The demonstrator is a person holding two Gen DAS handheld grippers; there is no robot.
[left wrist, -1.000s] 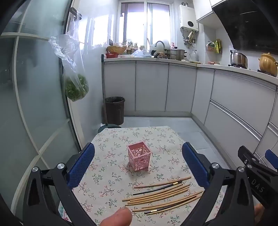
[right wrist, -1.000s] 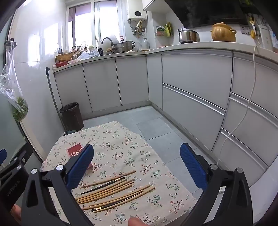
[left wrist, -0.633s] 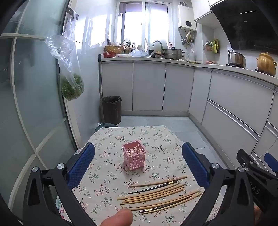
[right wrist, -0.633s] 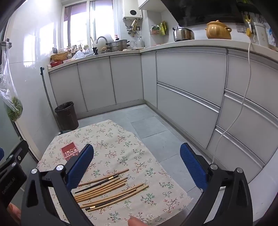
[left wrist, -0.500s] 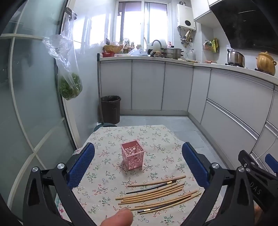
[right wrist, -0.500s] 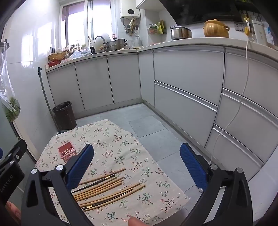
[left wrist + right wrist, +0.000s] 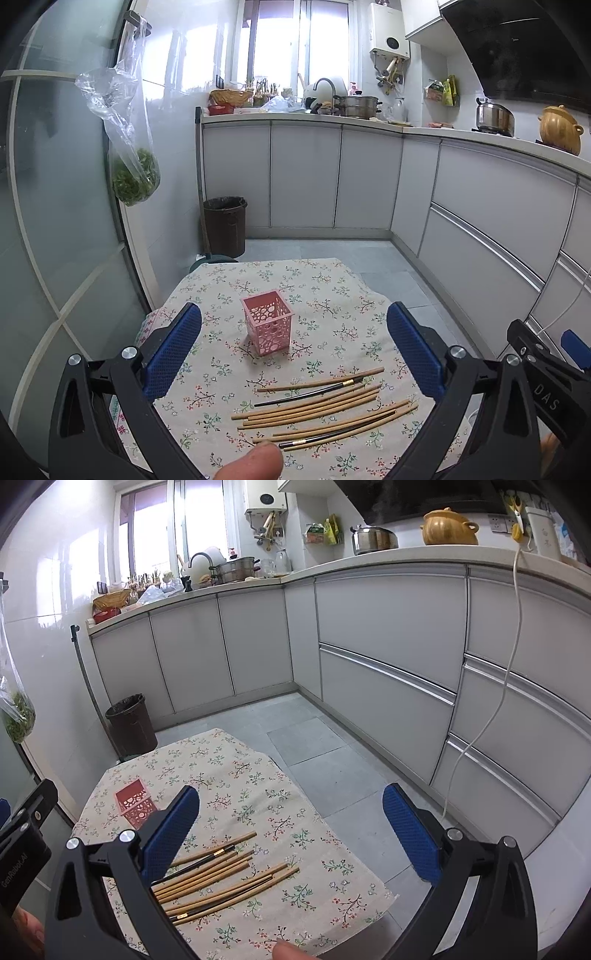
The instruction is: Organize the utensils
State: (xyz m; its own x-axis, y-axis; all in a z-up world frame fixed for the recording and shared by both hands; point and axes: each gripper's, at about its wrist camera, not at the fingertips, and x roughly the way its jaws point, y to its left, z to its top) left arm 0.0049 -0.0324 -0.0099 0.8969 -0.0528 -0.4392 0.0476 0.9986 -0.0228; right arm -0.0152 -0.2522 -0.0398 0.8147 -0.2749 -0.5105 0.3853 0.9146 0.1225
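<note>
Left wrist view: above the near edge of the tabletop (image 7: 332, 280), facing forward and down between open jaws toward the window wall. Right wrist view: further right, angled toward the right-hand cabinets (image 7: 388, 635). Both well above the cloth. Shared: chopsticks (image 7: 321, 406) (image 7: 221, 878), pink holder (image 7: 267, 321) (image 7: 135, 806), bin (image 7: 225, 225) (image 7: 131, 725). Each view catches the other gripper at its edge.
</note>
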